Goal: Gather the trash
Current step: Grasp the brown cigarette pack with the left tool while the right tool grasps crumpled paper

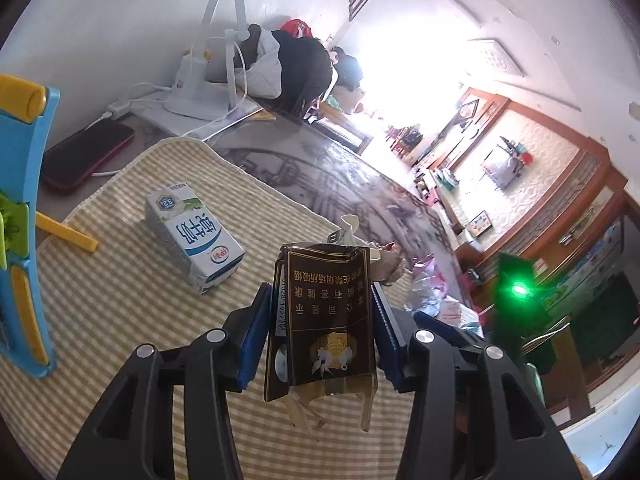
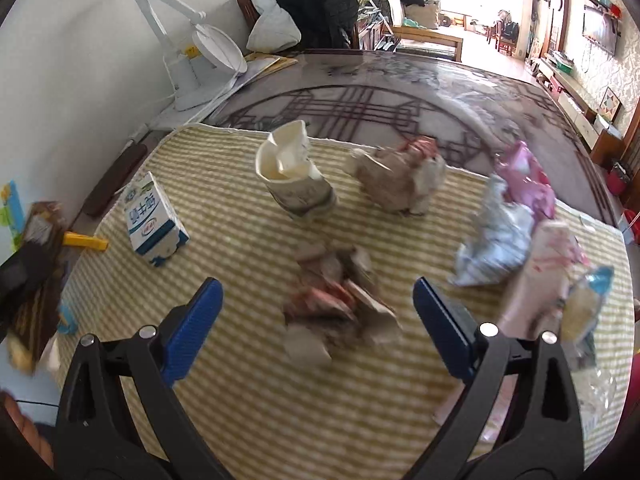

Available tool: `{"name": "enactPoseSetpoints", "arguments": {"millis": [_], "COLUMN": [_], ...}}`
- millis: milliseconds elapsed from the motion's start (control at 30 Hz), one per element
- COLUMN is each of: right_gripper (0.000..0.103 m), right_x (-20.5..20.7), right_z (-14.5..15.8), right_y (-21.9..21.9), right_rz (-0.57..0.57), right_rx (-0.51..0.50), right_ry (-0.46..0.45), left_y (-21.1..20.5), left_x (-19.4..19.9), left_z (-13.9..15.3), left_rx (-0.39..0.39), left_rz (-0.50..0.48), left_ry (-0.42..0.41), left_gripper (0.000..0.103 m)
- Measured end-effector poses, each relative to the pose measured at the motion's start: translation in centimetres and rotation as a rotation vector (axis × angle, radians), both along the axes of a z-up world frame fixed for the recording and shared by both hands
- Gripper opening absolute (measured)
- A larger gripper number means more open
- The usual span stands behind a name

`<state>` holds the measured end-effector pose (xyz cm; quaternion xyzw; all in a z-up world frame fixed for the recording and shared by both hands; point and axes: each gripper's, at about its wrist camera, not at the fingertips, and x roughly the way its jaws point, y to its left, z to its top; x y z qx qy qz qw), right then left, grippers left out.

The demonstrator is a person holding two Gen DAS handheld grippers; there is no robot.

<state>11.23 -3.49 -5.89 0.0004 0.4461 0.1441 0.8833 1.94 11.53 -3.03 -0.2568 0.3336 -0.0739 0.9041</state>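
Home living room, sofa (image 2: pixel 424 36), wall television (image 2: pixel 600 36)

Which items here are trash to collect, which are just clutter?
Trash: dark cigarette pack held in left gripper; milk carton; crushed paper cup; crumpled wrapper ahead of the open right gripper; pink bag.
Bystanders: desk lamp; phone; jackets.

The milk carton (image 1: pixel 194 236) is showing "纯牛奶" and "3.2". The dark cigarette pack (image 1: pixel 324 316) is bearing gold Chinese warning text, only partly legible.
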Motion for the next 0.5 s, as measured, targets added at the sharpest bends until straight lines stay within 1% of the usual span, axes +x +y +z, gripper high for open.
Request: {"name": "enactPoseSetpoints", "arguments": {"millis": [167, 233, 333, 367, 433, 467, 500], "right_gripper": [0.094, 0.090, 0.074, 0.066, 0.055, 0.045, 0.037], "right_x": [0.7, 0.6, 0.6, 0.5, 0.4, 0.3, 0.2], "right_z": [-1.0, -1.3, -1.5, -1.6, -1.4, -1.3, -1.2], "right_y": [1.8, 2.2, 2.4, 2.4, 2.2, 2.0, 1.9], "right_rz": [0.016, 0.024, 0.035, 0.041, 0.042, 0.043, 0.041], "right_rx": [-0.028, -0.032, -0.049, -0.052, -0.062, -0.064, -0.064], "right_ry": [0.033, 0.044, 0.056, 0.064, 0.060, 0.060, 0.059], "left_y": [0.5, 0.6, 0.6, 0.6, 0.6, 0.8, 0.8], "left_x": [0.1, 0.2, 0.1, 0.1, 0.1, 0.1, 0.2], "left_z": [-0.3, -0.2, -0.2, -0.3, -0.3, -0.4, -0.5], "left_rx": [-0.043, -0.050, -0.055, -0.056, -0.056, -0.057, -0.057], "left_rz": [-0.001, -0.002, -0.004, -0.005, -0.005, -0.006, -0.006], "left_ry": [-0.002, -0.004, -0.006, -0.006, -0.003, -0.003, -0.001], "left_gripper": [0.046, 0.046, 0.046, 0.046, 0.046, 0.046, 0.046]}}
